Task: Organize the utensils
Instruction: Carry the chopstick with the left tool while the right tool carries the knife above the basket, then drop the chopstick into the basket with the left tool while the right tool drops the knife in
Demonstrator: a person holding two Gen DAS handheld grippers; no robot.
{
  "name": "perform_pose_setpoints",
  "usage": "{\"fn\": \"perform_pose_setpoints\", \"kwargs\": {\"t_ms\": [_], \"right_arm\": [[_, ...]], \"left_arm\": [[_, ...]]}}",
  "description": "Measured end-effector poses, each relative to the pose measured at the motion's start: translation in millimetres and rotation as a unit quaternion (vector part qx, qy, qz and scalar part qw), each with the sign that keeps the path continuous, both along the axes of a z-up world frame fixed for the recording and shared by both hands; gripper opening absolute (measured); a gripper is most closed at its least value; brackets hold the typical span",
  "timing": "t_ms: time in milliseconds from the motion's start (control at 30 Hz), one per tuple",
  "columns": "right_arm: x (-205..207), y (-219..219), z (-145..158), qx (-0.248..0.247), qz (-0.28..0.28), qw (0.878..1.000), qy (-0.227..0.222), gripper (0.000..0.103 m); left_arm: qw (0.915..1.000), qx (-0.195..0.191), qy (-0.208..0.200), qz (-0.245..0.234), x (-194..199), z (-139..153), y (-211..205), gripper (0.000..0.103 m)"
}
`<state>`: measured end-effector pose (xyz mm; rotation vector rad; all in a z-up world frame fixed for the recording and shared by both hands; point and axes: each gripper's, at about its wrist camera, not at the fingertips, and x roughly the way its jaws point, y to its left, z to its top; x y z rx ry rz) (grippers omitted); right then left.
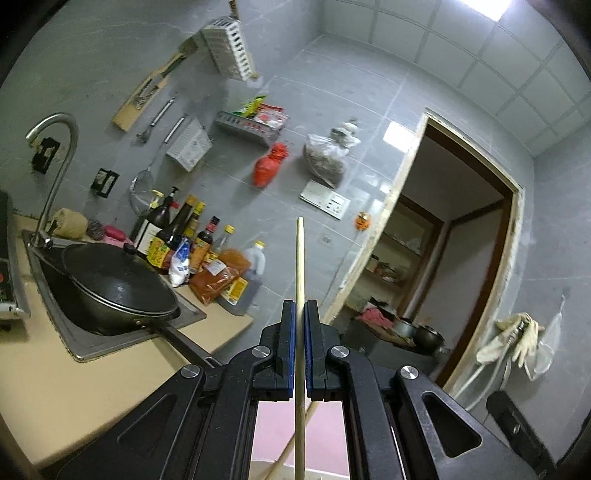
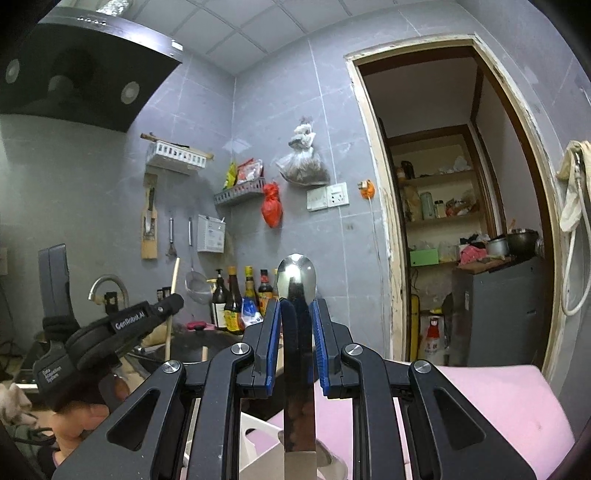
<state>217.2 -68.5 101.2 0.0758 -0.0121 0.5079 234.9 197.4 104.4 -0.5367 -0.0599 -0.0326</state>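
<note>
Dim kitchen, glaring ceiling panel [image 1: 480,7], fisheye-bent edges, perhaps slight motion blur

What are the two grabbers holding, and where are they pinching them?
The left gripper pinches a wooden chopstick partway along its shaft. The right gripper pinches a metal spoon on its handle, just below the bowl.

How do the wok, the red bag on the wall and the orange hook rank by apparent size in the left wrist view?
1. wok, though nearest the camera
2. red bag
3. orange hook

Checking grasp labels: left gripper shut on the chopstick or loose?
Shut on it. The left gripper has both blue pads pressed against the chopstick, no gap showing.
</note>
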Motion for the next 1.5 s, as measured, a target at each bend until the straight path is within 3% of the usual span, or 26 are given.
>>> {"fn": "perform_pose_setpoints", "kwargs": {"t_ms": [233,467,667,900,1233,1300,1400,1500], "right_arm": [[5,4,-12,-0.01,0.001,1.0,0.015,0.015],[8,6,-23,-0.033,0.003,0.999,0.035,0.015],[10,2,-32,-0.045,0.014,0.997,0.06,0.015],[15,-9,-41,-0.024,0.037,0.994,0.095,0.016],[12,-10,-47,-0.041,0.044,0.991,0.12,0.017],[10,-12,-46,-0.039,0.046,0.991,0.123,0.023],[5,-15,-42,-0.037,0.047,0.991,0.118,0.025],[0,-19,-35,-0.033,0.045,0.992,0.114,0.031]], "left_arm": [[0.9997,0.004,0.001,0.023,0,-12,-7,0.002],[0.9985,0.047,0.002,0.029,-5,-25,-28,0.002],[0.997,0.072,0.03,-0.004,-5,-38,-38,0.002],[0.994,0.083,0.06,-0.039,-9,-49,-41,0.002],[0.985,0.108,0.1,-0.089,-20,-57,-49,0.004],[0.9828,0.111,0.108,-0.1,-23,-57,-51,0.005],[0.9805,0.115,0.114,-0.112,-28,-55,-52,0.008],[0.9798,0.115,0.115,-0.117,-34,-50,-54,0.027]]}}
